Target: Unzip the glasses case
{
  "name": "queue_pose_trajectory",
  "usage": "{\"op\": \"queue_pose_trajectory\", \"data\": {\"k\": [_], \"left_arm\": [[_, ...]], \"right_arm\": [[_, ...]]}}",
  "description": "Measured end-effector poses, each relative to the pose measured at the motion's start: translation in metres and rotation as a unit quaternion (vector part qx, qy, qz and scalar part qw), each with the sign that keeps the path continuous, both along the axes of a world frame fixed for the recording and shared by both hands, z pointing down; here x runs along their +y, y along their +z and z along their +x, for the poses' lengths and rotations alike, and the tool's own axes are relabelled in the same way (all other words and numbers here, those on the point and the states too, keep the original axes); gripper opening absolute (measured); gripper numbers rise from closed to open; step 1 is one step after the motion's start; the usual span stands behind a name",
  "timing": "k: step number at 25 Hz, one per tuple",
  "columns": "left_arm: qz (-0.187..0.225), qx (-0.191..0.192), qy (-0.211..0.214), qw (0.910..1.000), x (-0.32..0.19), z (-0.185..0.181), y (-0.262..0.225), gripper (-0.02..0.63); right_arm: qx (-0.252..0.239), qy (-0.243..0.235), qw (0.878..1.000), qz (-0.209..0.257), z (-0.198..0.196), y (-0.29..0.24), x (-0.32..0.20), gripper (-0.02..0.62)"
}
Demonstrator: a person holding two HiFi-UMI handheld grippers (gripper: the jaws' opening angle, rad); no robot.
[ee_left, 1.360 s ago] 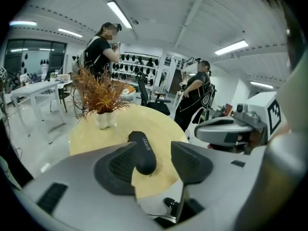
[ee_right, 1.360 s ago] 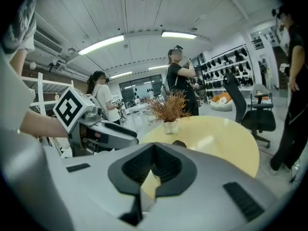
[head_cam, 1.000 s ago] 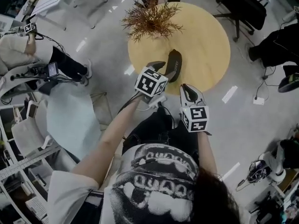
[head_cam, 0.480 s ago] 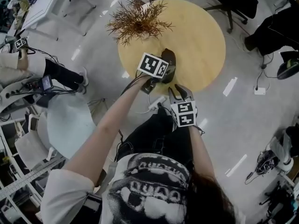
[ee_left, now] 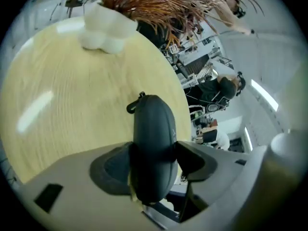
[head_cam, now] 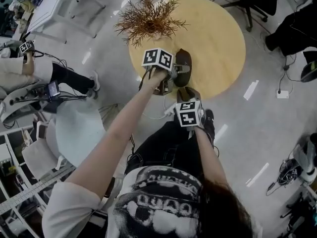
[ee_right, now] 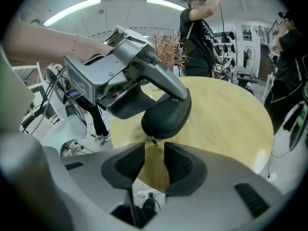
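Note:
A dark glasses case (head_cam: 184, 59) lies on the round wooden table (head_cam: 218, 29) near its front edge. My left gripper (head_cam: 171, 78) straddles the case (ee_left: 153, 124), with the pads touching both its sides while the jaws are closing. A small loop (ee_left: 132, 105) sticks out at the case's far end. My right gripper (head_cam: 186, 92) sits just short of the case's near end (ee_right: 166, 114). Its jaws (ee_right: 154, 160) are opening and hold nothing. The zip pull (ee_right: 153, 141) hangs just ahead of the fingertips. The left gripper (ee_right: 125, 81) reaches in from the left in the right gripper view.
A dried plant (head_cam: 148, 16) in a white vase (ee_left: 103, 30) stands at the table's far left. Bare tabletop (ee_right: 226, 124) stretches to the right of the case. Chairs, cables and standing people (ee_right: 199, 32) surround the table on the grey floor.
Both grippers came down to the table. The left one rolled and settled around the case; the right one moved up to the case's near end and its jaws opened.

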State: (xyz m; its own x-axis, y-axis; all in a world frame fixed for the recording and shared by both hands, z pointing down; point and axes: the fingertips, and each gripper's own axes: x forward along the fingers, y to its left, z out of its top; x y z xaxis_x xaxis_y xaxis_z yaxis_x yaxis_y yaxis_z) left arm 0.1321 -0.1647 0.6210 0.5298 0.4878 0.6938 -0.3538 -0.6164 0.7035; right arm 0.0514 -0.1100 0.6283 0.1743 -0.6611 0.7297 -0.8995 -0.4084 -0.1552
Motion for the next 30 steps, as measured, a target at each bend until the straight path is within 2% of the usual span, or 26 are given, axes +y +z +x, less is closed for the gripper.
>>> {"op": "queue_pose_trajectory", "data": {"k": [3,5,7,11,16,23,30], "left_arm": [[-0.016,0.002,-0.014,0.9998,0.001,0.0,0.002,0.295],[-0.014,-0.001,-0.011,0.9998,0.001,0.001,0.002,0.295],[-0.011,-0.004,-0.007,0.9999,0.001,0.002,0.003,0.295],[-0.007,-0.006,-0.006,0.9999,0.001,0.001,0.003,0.296],[-0.01,-0.003,-0.006,0.9999,0.001,0.002,0.002,0.296],[-0.016,0.006,-0.007,0.9998,0.001,0.001,0.001,0.295],[-0.021,0.029,-0.007,0.9993,0.0,0.001,-0.001,0.291]], "right_arm": [[0.001,0.011,1.0,-0.005,0.003,0.002,-0.005,0.124],[0.002,0.025,1.0,-0.01,0.006,0.003,-0.007,0.121],[0.004,0.046,0.999,-0.015,0.009,0.003,-0.006,0.078],[0.01,0.063,0.998,-0.02,0.01,0.003,-0.006,0.072],[0.011,0.04,0.999,-0.019,0.007,0.003,-0.005,0.026],[-0.006,0.03,1.0,0.0,0.0,0.003,0.001,0.003],[0.02,0.001,0.999,-0.033,0.008,0.002,0.01,0.003]]}}
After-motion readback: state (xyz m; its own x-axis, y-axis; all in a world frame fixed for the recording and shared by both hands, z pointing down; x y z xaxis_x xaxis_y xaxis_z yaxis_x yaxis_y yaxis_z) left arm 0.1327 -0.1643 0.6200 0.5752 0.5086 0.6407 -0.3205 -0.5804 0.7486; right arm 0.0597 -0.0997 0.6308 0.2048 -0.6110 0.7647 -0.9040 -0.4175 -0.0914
